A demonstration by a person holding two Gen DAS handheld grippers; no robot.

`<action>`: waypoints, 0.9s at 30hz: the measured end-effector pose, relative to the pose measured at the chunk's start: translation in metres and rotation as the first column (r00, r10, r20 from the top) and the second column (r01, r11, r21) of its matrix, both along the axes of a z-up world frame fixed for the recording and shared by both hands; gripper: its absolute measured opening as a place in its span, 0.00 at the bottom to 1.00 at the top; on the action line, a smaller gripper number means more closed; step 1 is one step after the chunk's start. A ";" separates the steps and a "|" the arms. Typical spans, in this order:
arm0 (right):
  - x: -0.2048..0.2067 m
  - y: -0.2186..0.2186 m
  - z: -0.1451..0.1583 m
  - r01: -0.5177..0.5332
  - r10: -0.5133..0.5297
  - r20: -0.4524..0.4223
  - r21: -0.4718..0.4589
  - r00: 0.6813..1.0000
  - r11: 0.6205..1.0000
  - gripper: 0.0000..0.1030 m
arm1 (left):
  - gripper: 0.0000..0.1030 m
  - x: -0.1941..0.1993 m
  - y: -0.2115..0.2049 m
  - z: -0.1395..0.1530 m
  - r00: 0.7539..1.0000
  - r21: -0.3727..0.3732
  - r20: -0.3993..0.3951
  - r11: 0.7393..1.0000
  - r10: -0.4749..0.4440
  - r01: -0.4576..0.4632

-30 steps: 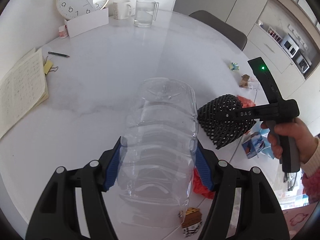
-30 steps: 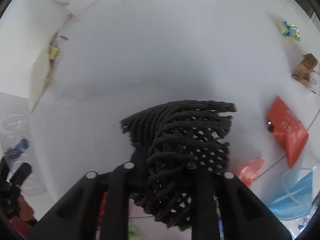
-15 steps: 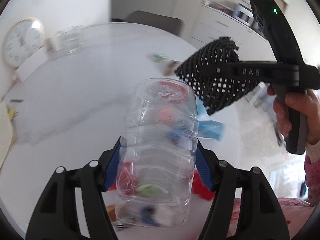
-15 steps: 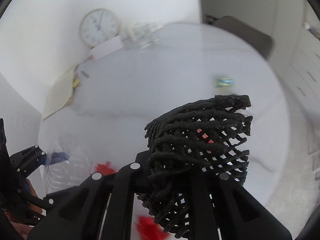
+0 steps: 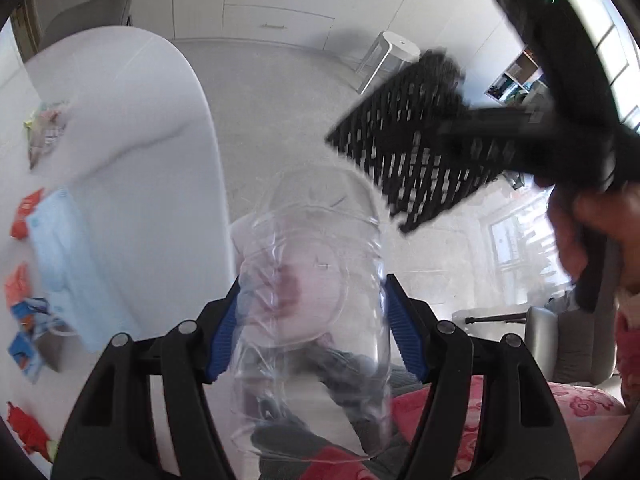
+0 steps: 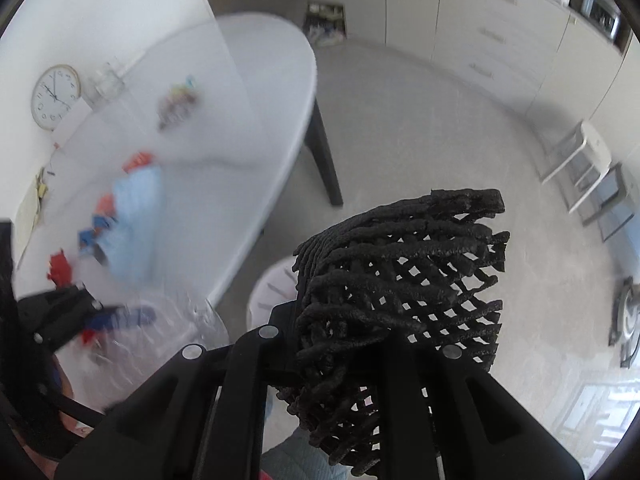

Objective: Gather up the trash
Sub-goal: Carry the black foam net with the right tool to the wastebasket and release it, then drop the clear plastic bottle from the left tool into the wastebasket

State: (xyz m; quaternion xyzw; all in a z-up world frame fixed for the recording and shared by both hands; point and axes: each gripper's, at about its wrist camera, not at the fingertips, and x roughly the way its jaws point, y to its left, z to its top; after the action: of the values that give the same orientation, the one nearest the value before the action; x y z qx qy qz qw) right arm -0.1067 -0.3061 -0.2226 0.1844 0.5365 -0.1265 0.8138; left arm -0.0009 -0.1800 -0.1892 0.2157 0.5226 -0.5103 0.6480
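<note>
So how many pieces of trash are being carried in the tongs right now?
2: a clear plastic bottle in the left tongs, and a black foam net in the right tongs.

Left gripper (image 5: pixel 312 320) clamps plastic bottle (image 5: pixel 316 304) btwn its pads, off the table (image 5: pixel 152 152) edge, over the floor; table sits to its left. Right gripper (image 6: pixel 340 360) is closed on mesh sleeve (image 6: pixel 404 300), up & to the right of the bottle in left wrist view. On the table: face mask (image 5: pixel 68 264) near the edge w/ wrappers (image 5: pixel 22 288) beside it, more scraps (image 6: pixel 176 102) further back, clock (image 6: pixel 56 96) at the far wall. Round white bin (image 6: pixel 272 292) on the floor by the table, below the mesh sleeve. Stool (image 6: pixel 580 160) well apart, far right.
</note>
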 end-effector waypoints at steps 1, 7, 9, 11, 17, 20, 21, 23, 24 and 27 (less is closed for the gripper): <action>-0.001 -0.004 -0.014 -0.020 0.021 -0.014 0.033 1.000 0.999 0.13 | 0.62 -0.003 -0.005 -0.003 1.000 0.014 0.005 1.000 0.019 -0.019; 0.022 0.007 -0.105 -0.176 0.191 -0.066 0.191 0.979 0.966 0.14 | 0.62 -0.012 0.001 0.000 0.990 0.031 0.019 0.990 0.140 -0.140; 0.035 0.014 -0.128 -0.216 0.240 -0.090 0.219 0.967 0.952 0.32 | 0.62 -0.016 0.006 0.000 0.982 0.036 0.021 0.981 0.188 -0.188; 0.042 0.016 -0.139 -0.229 0.261 -0.126 0.220 0.957 0.948 0.52 | 0.61 -0.021 0.004 -0.003 0.972 0.051 0.024 0.971 0.234 -0.235; 0.040 0.004 -0.128 -0.216 0.240 -0.141 0.166 0.960 0.962 0.71 | 0.61 -0.018 0.003 -0.008 0.956 0.064 0.024 0.954 0.291 -0.292; 0.030 -0.010 -0.105 -0.190 0.203 -0.143 0.103 0.969 0.976 0.75 | 0.61 -0.016 0.008 -0.022 0.957 0.076 0.021 0.954 0.290 -0.291; 0.024 -0.015 -0.095 -0.179 0.189 -0.133 0.085 0.973 0.980 0.77 | 0.61 -0.014 0.003 -0.026 0.958 0.082 0.023 0.955 0.285 -0.286; 0.017 -0.022 -0.079 -0.164 0.170 -0.113 0.061 0.979 0.985 0.79 | 0.61 -0.016 -0.006 -0.036 0.960 0.097 0.036 0.956 0.276 -0.279; 0.012 -0.025 -0.072 -0.155 0.160 -0.103 0.052 0.982 0.987 0.80 | 0.61 -0.018 -0.008 -0.039 0.960 0.106 0.042 0.955 0.275 -0.278; -0.003 -0.041 -0.056 -0.129 0.133 -0.074 0.048 0.988 0.990 0.80 | 0.70 -0.016 -0.020 -0.053 0.955 0.161 0.063 0.941 0.291 -0.298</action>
State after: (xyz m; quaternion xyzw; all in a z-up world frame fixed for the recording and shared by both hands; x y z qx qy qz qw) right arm -0.1097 -0.3467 -0.2784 0.1610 0.5810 -0.0682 0.7949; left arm -0.0174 -0.2002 -0.2424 0.1988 0.5778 -0.3575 0.7063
